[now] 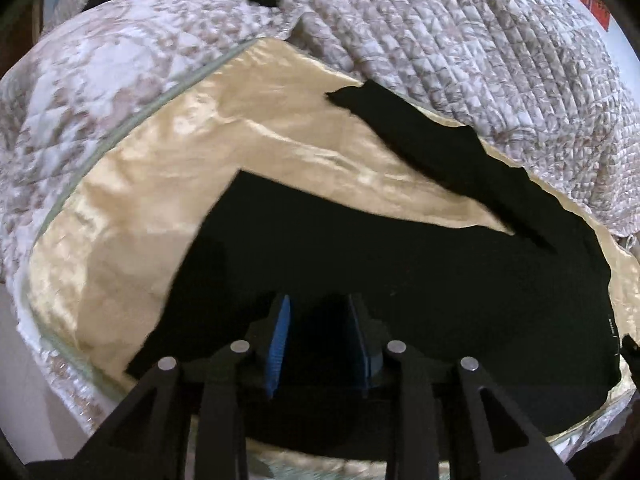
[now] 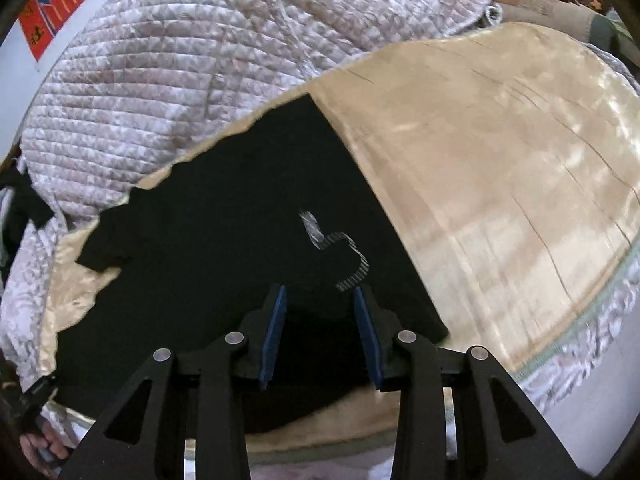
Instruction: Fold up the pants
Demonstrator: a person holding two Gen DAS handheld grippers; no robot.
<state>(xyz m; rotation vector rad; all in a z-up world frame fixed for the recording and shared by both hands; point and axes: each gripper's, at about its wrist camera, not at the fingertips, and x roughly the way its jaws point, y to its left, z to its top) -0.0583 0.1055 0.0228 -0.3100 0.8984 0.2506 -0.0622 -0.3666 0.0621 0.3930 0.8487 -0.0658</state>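
Black pants [image 1: 400,264] lie spread on a cream satin blanket [image 1: 132,220]. One leg [image 1: 420,140] runs up toward the quilt and the other reaches to the lower left. My left gripper [image 1: 318,302] hovers over the dark cloth, open, its blue pads [image 1: 278,340] apart with no fold pinched between them. In the right wrist view the pants [image 2: 224,216] fill the middle, and a striped drawstring [image 2: 352,258] lies on them. My right gripper [image 2: 320,291] stands open just below that cord, not touching it.
A quilted patterned cover [image 1: 460,40] [image 2: 160,80] is bunched along the far side of the pants. Bare cream blanket [image 2: 500,160] spreads to the right. A person's hand [image 2: 44,446] shows at the lower left, and a red and blue poster [image 2: 48,20] hangs on the wall.
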